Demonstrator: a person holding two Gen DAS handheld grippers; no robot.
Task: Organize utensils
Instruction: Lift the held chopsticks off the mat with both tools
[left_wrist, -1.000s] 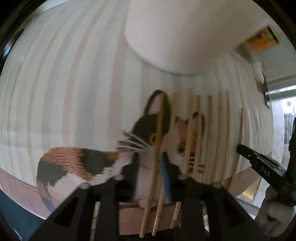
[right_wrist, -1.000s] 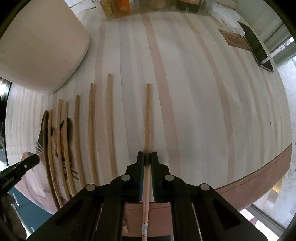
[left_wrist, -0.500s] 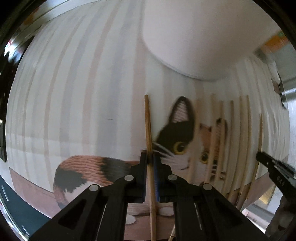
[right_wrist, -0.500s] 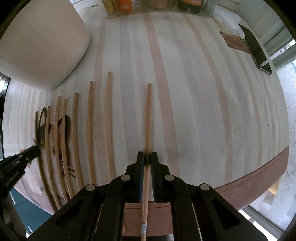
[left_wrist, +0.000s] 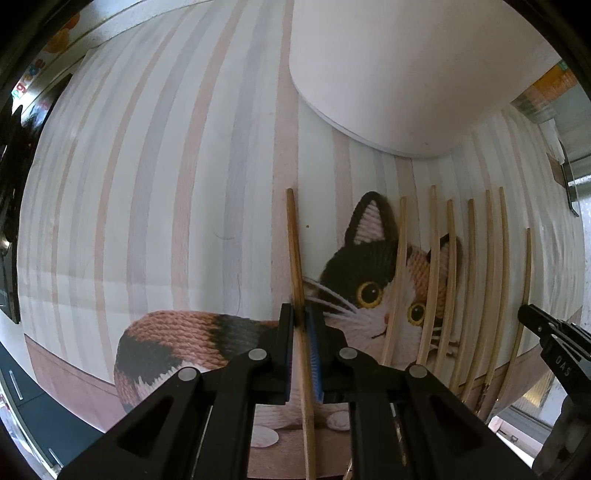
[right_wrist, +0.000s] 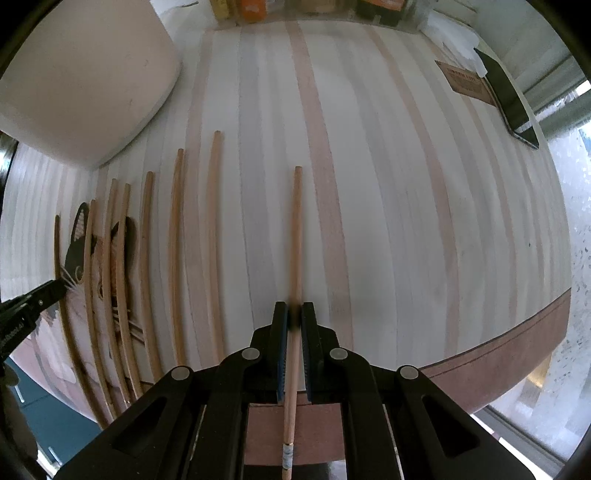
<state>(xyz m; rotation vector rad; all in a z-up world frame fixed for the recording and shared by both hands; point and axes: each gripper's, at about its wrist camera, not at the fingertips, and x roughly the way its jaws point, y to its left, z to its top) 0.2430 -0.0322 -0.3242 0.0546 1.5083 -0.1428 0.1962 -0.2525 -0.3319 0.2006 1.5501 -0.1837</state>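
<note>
Chopsticks lie in a loose row (right_wrist: 177, 254) on the striped tablecloth (right_wrist: 388, 221), some across its printed cat (left_wrist: 369, 280). Each gripper pinches one stick: the left gripper (left_wrist: 303, 325) holds its chopstick (left_wrist: 295, 254) left of the row, the right gripper (right_wrist: 294, 321) holds another (right_wrist: 294, 236) to the right. To pair them well, keep both sticks parallel, tips level, and bring them together slowly
</note>
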